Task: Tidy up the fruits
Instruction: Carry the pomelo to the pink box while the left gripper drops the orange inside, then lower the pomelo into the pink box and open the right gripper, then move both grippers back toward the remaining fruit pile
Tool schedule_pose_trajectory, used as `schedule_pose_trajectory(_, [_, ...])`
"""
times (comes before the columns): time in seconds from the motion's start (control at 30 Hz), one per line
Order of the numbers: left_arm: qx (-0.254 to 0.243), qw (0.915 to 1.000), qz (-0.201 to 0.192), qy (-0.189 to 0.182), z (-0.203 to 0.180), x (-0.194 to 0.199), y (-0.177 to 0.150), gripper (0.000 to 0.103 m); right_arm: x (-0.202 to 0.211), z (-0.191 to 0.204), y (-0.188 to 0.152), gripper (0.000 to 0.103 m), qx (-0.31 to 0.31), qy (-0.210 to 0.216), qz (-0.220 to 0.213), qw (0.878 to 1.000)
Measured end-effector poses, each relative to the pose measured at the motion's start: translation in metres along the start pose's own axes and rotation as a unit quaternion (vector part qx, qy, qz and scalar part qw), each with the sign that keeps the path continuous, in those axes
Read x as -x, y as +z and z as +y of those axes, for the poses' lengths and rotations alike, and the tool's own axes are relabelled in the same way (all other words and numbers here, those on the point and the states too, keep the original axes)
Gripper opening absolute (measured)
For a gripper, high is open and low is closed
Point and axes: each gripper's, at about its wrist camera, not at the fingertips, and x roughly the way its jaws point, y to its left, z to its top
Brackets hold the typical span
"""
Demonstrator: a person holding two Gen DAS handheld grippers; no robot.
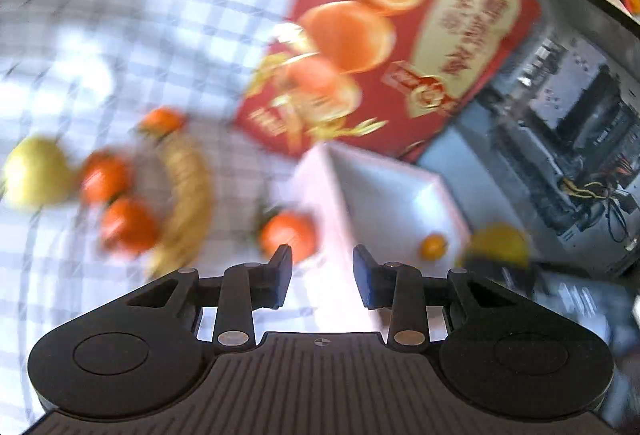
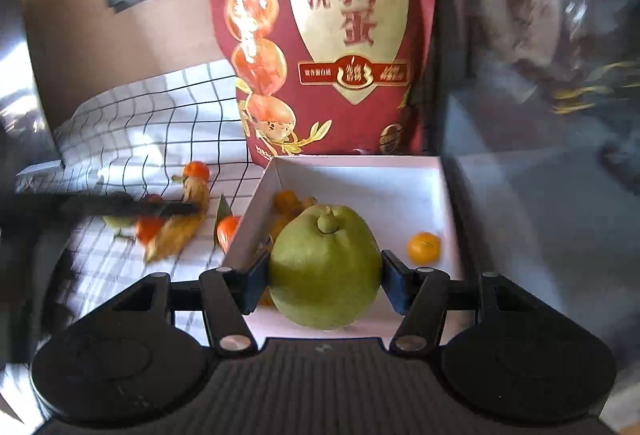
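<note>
My right gripper [image 2: 325, 263] is shut on a green pear [image 2: 326, 275], held over the white box [image 2: 360, 161]. A small orange [image 2: 424, 246] and more orange fruit [image 2: 286, 201] lie in the box. My left gripper [image 1: 322, 255] hangs over the box's left wall [image 1: 320, 195], its jaws a narrow gap apart with nothing between them. A tangerine [image 1: 288, 235] lies just ahead of its left finger. On the checked cloth [image 1: 120, 35] lie a banana [image 1: 188, 195], three more tangerines [image 1: 106, 177] and a yellow pear [image 1: 36, 175]. The left wrist view is blurred.
A red food bag [image 2: 328, 35] stands right behind the box, with a brown wall beyond it. To the right of the box lies a grey surface [image 2: 540, 215], with dark metal equipment [image 1: 580, 115] beyond. The left gripper shows as a dark blurred bar [image 2: 100, 205] over the cloth.
</note>
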Motion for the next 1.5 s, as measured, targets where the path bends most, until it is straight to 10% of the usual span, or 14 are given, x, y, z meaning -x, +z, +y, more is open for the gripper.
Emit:
schedule_pose_trajectory(0.53, [0.049, 0.9978, 0.004, 0.044, 0.101, 0.070, -0.045, 0.037, -0.085, -0.001, -0.022, 0.059, -0.023, -0.050, 0.097, 0.994])
schedule_pose_trajectory(1.1, [-0.033, 0.9962, -0.009, 0.081, 0.124, 0.067, -0.018, 0.037, -0.017, 0.096, -0.037, 0.065, 0.103, -0.152, -0.016, 0.983])
schedule_pose_trajectory(1.5, [0.015, 0.9881, -0.064, 0.139, 0.152, 0.067, 0.044, 0.037, -0.025, 0.192, -0.055, 0.068, 0.198, -0.064, -0.012, 0.978])
